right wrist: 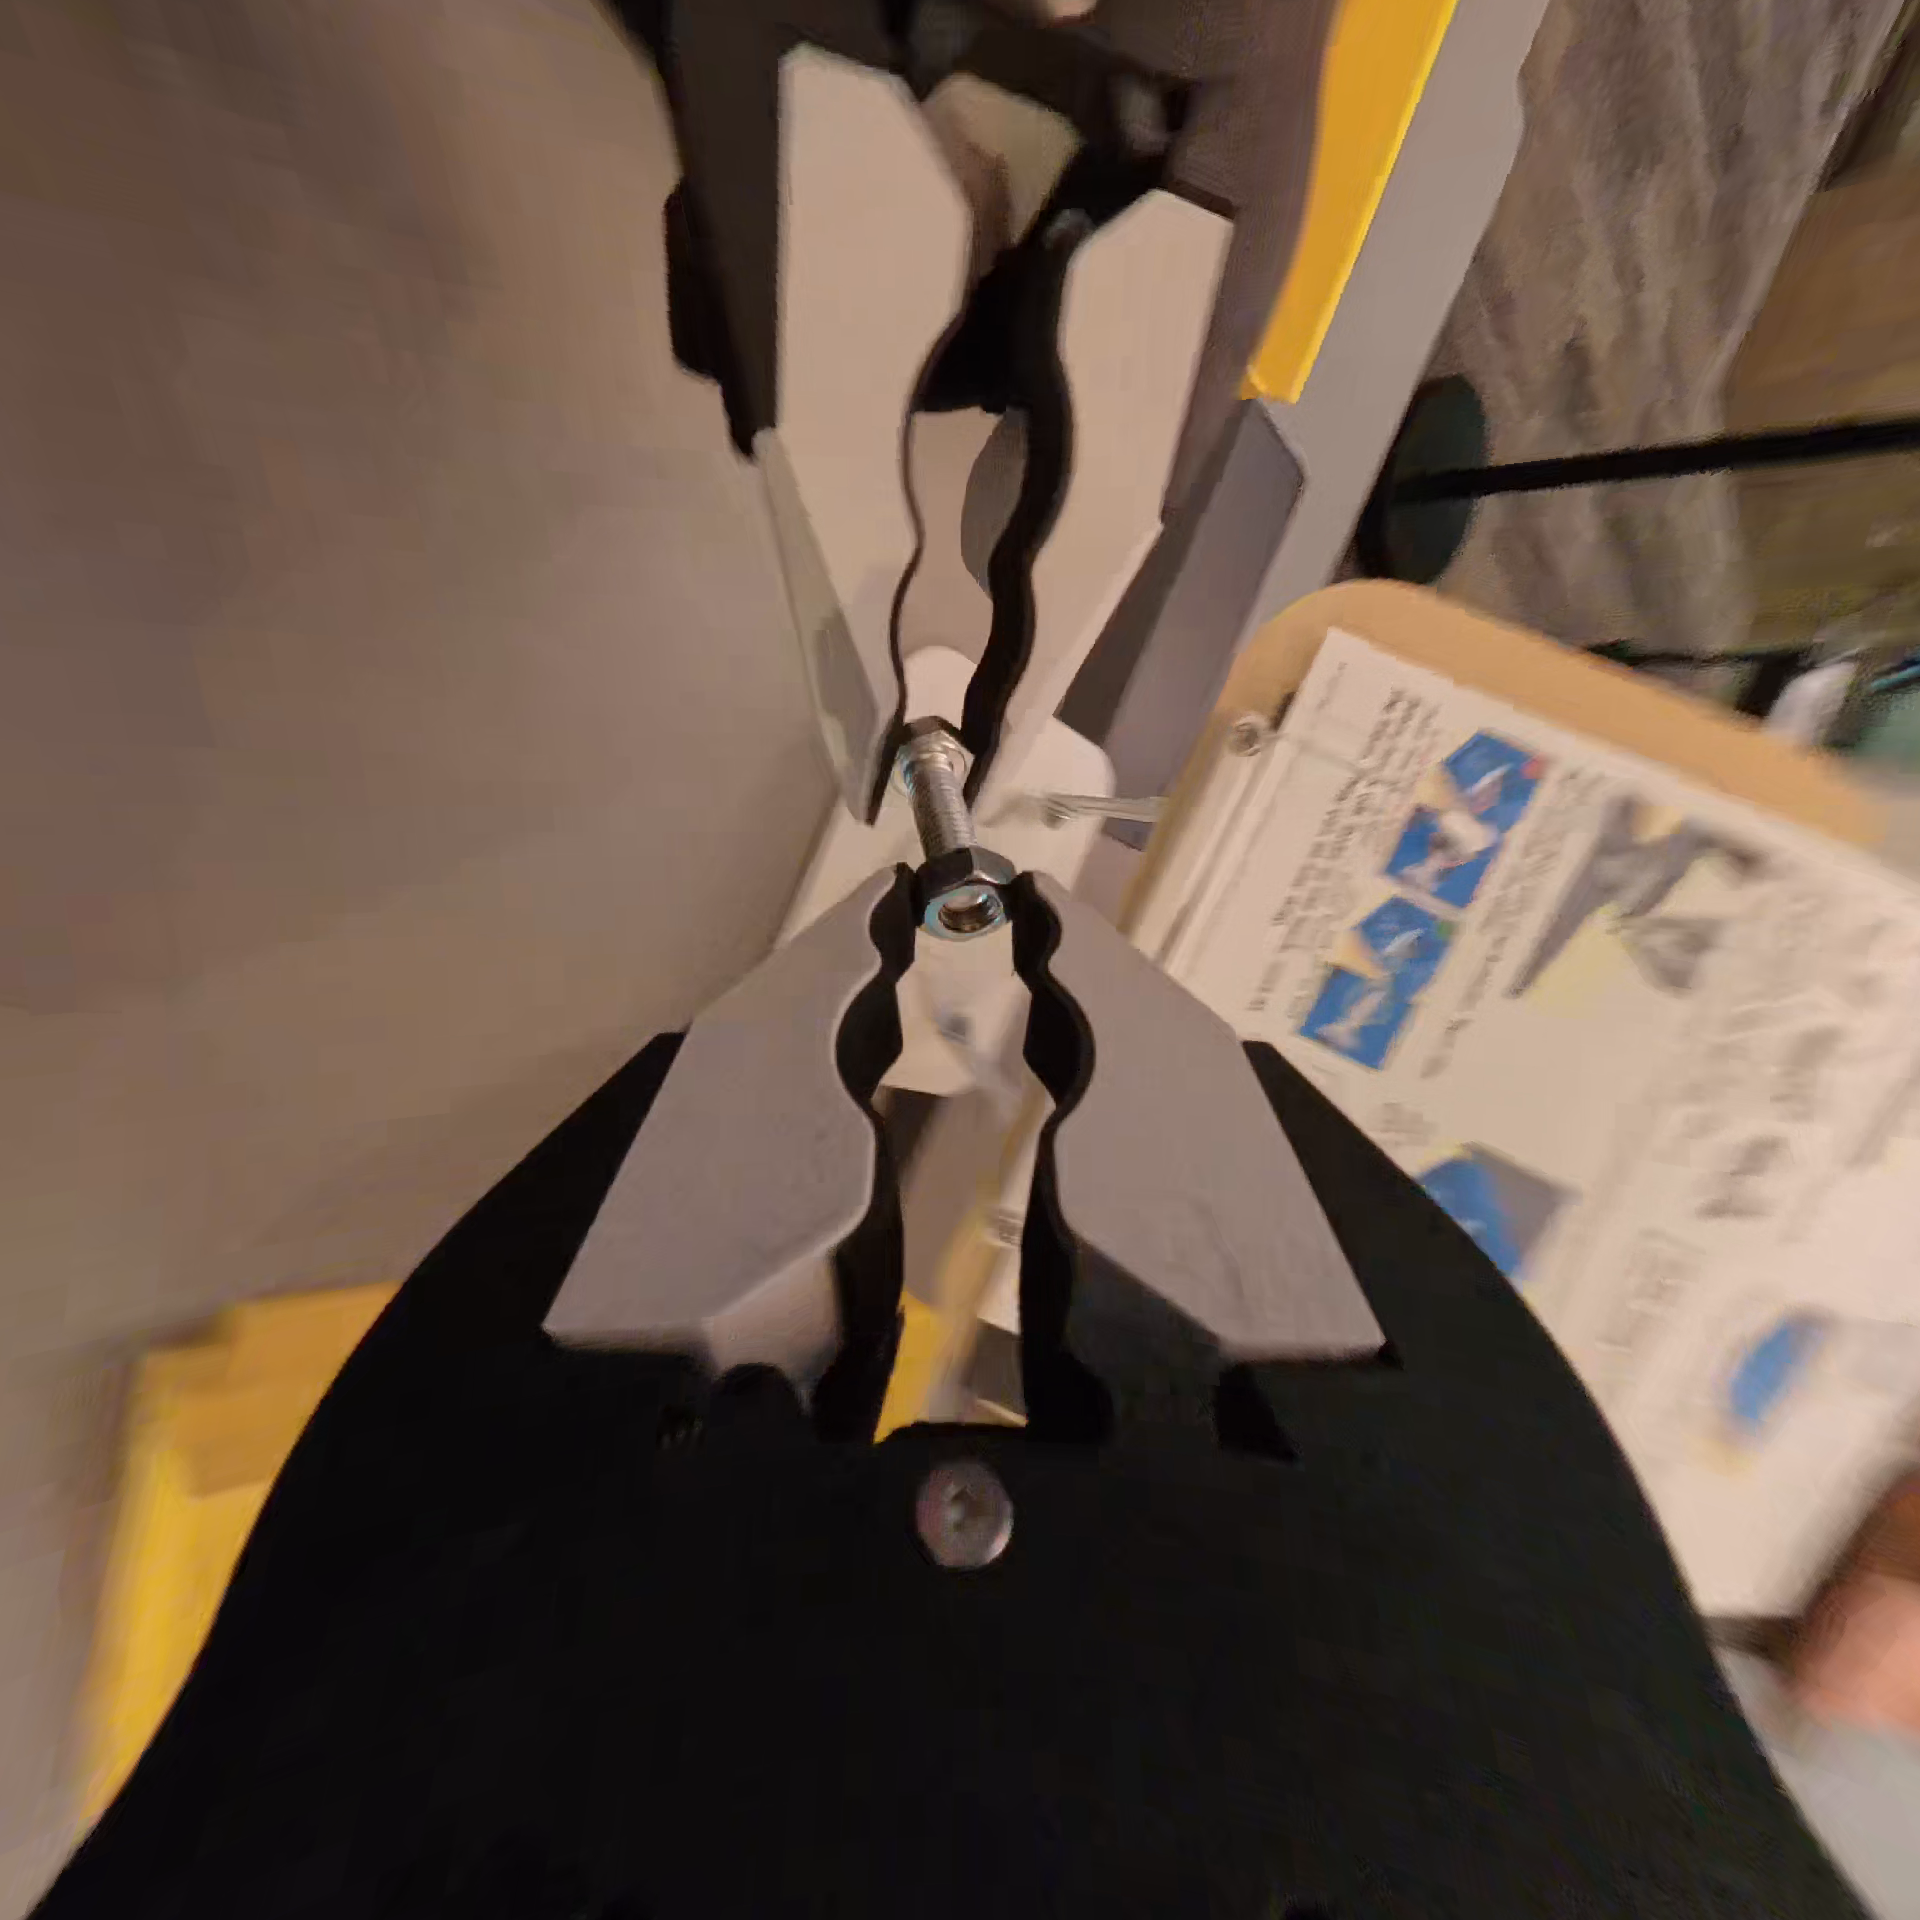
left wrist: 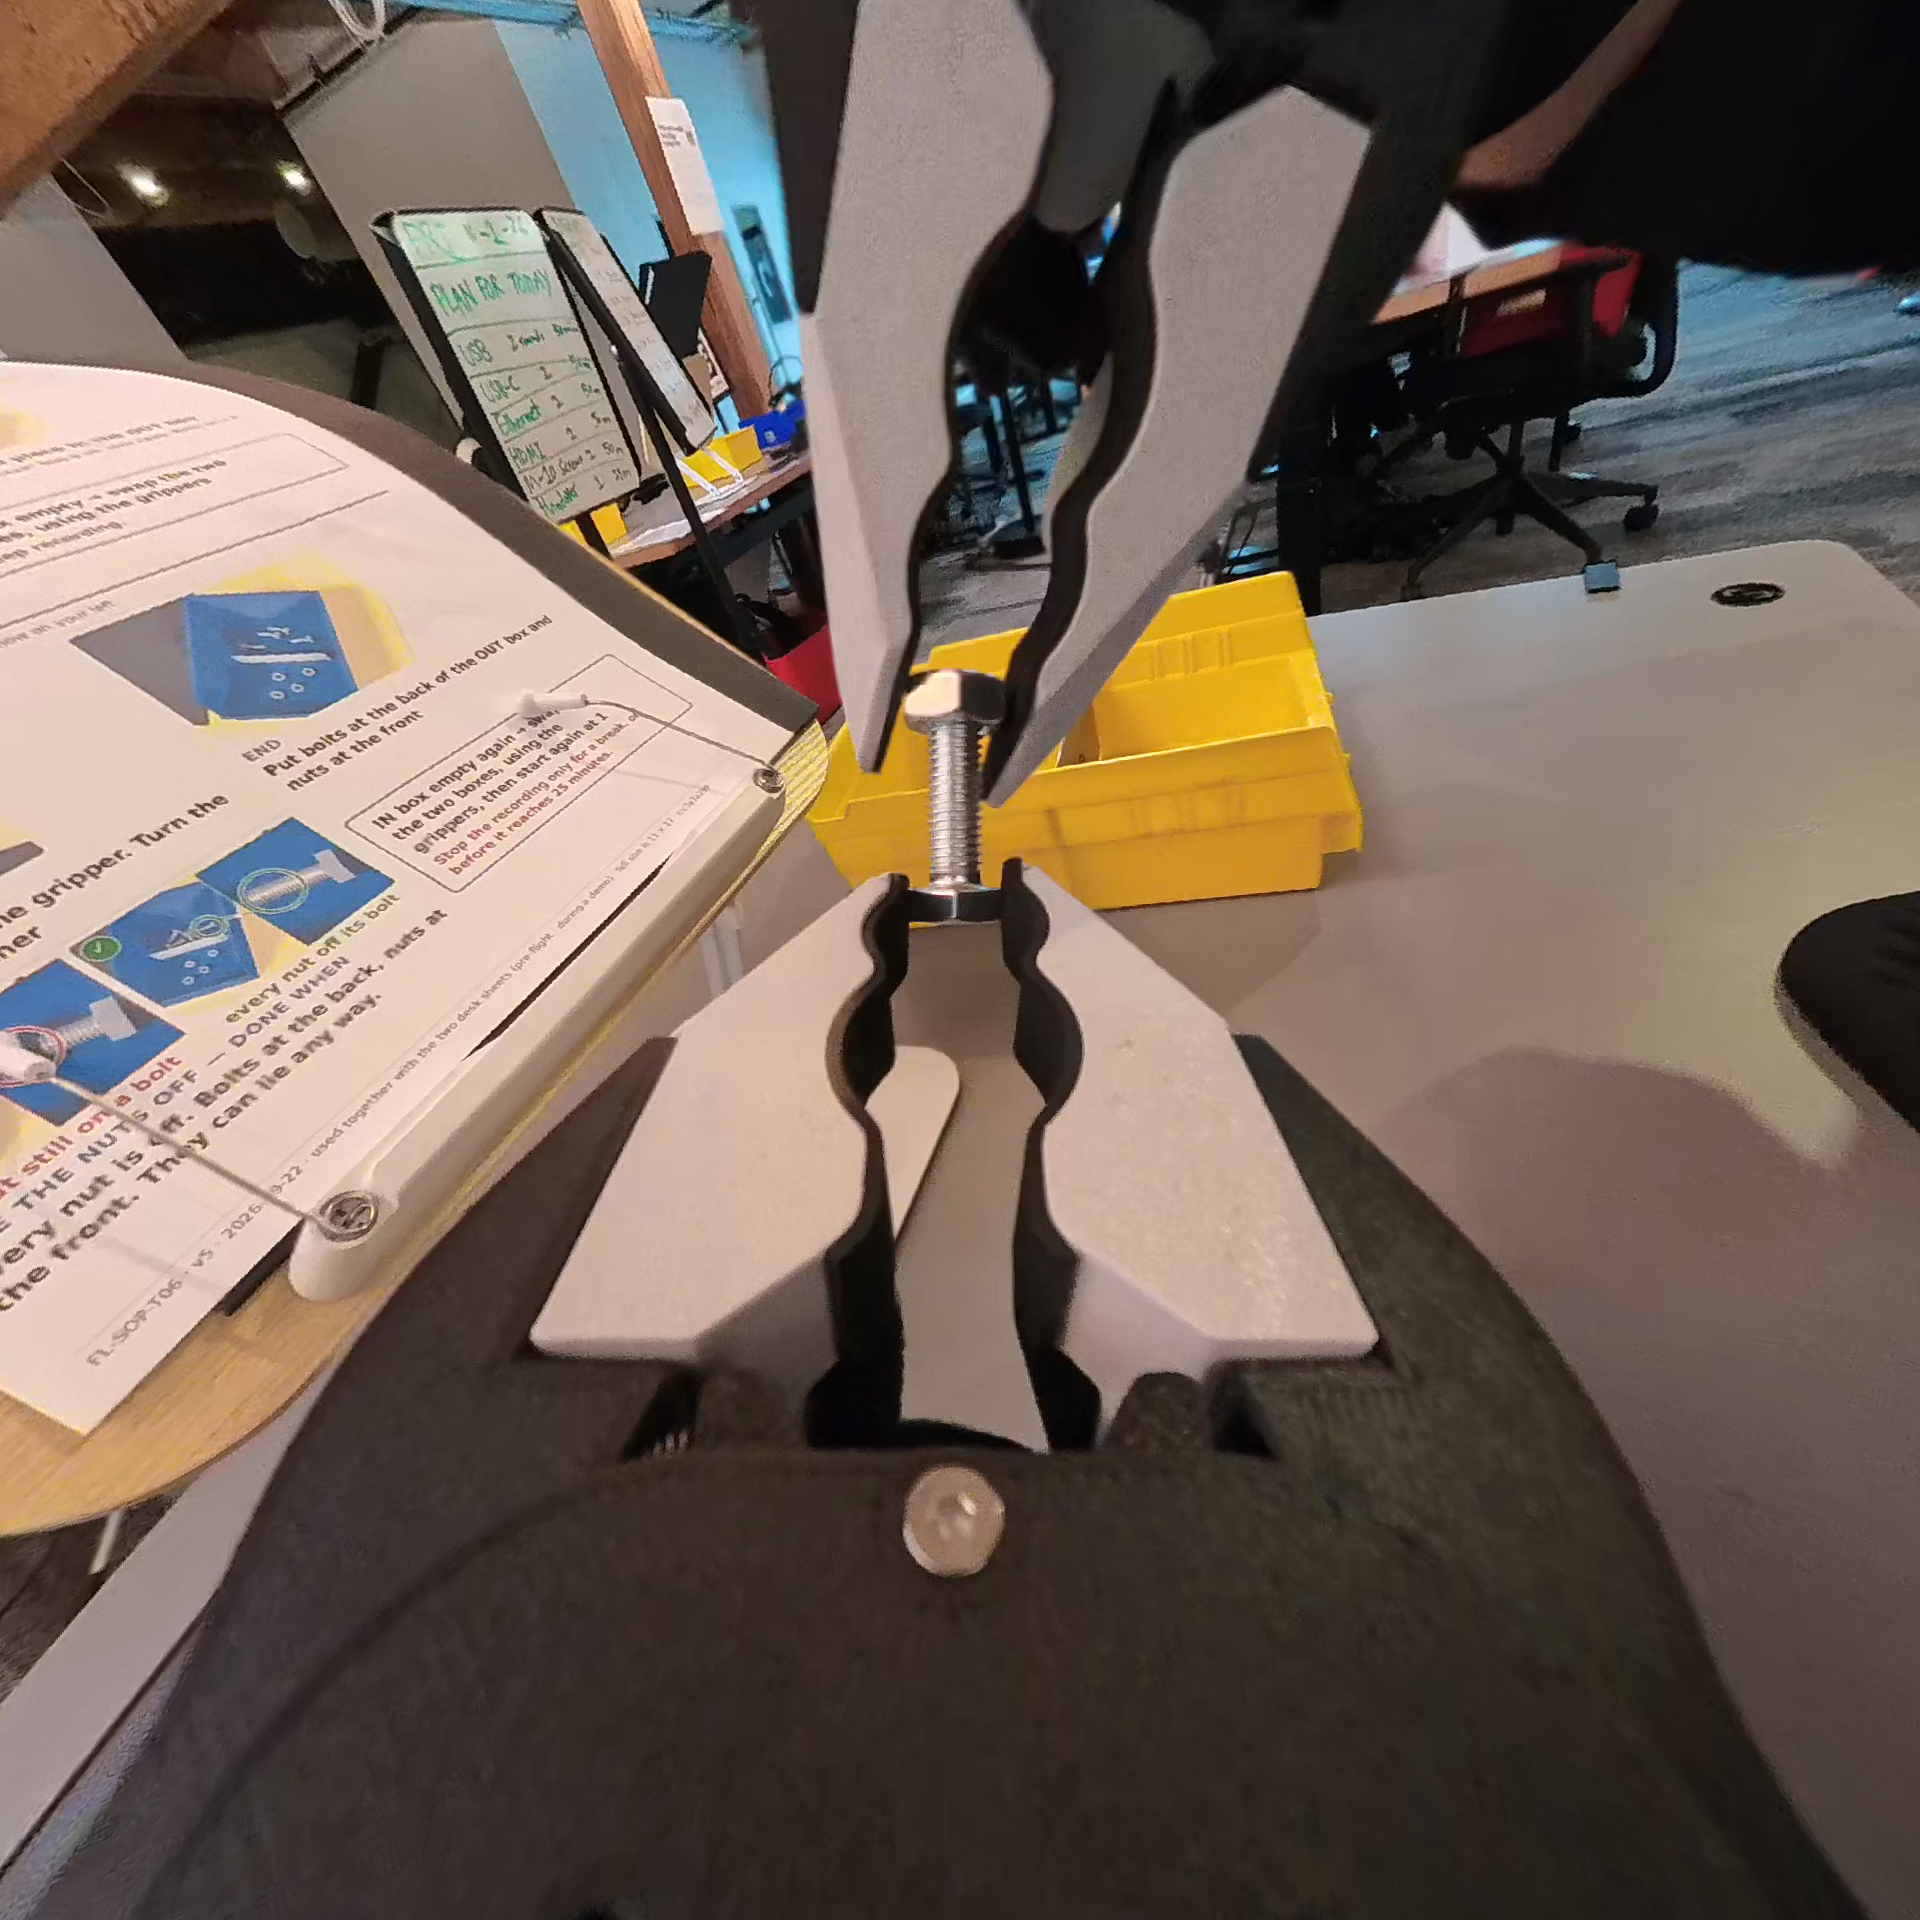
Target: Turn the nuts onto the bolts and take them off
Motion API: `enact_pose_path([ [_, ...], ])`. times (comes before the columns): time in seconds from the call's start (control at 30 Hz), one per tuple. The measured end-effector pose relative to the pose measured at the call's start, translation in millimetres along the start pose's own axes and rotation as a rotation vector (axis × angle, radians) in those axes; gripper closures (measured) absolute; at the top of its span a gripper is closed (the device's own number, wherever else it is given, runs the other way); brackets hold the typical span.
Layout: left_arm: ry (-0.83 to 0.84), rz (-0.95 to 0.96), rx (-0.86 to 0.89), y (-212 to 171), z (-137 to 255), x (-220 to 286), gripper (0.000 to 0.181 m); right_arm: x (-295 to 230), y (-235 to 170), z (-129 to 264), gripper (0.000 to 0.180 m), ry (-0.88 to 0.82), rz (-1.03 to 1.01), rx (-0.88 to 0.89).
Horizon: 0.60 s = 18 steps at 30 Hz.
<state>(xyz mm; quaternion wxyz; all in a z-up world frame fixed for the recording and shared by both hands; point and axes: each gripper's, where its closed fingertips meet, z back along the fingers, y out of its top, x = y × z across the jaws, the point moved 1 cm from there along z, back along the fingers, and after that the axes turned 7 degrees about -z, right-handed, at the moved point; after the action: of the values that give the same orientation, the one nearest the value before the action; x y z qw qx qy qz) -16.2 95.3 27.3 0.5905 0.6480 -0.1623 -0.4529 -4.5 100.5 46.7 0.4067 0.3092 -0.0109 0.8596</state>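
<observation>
I have the left gripper (left wrist: 951, 902) clamped on the bolt's (left wrist: 954, 800) head to keep it from spinning. From 12 o'clock, the right gripper (right wrist: 961, 896) pinches the nut (right wrist: 961, 914) at the thread's tip, in line for twisting. The bolt hangs between them above the table (left wrist: 1558, 831), with the yellow bin (left wrist: 1195, 769) behind.

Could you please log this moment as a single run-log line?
left tool: shut on bolt head | right tool: shut on nut at bolt tip | both held above table
</observation>
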Motion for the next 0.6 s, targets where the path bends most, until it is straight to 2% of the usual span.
enact_pose_path([
  [0.13, -0.019, 0.025, 0.014, 0.6, 2.3, -0.4, 0.165, 7.6, 2.5, 1.4, 0.163, -0.242, 0.462, -0.186],
  [0.2, -0.017, 0.029, 0.015, 0.0, 2.7, -1.1, 0.165, 9.9, 5.8, 2.1, 0.163, -0.32, 0.582, -0.253],
  [0.27, -0.013, 0.033, 0.021, 0.2, 3.9, -2.6, 0.165, 11.1, 6.9, 1.7, 0.163, -0.342, 0.591, -0.259],
  [0.3, -0.01, 0.033, 0.023, 0.7, 4.0, -3.0, 0.165, 11.4, 5.7, 1.4, 0.16, -0.335, 0.567, -0.253],
  [0.33, -0.012, 0.031, 0.029, 2.4, 4.1, -2.3, 0.165, 12.2, 4.5, 1.5, 0.144, -0.331, 0.535, -0.246],
  [0.43, 0.0, 0.016, 0.028, 4.6, 4.2, -2.4, 0.165, 11.9, 7.2, 7.0, 0.139, -0.292, 0.354, -0.156],
  [0.6, 0.027, 0.01, 0.033, 5.5, 5.7, -6.1, 0.165, 10.6, 9.4, 19.1, 0.133, -0.07, -0.276, 0.078],
])
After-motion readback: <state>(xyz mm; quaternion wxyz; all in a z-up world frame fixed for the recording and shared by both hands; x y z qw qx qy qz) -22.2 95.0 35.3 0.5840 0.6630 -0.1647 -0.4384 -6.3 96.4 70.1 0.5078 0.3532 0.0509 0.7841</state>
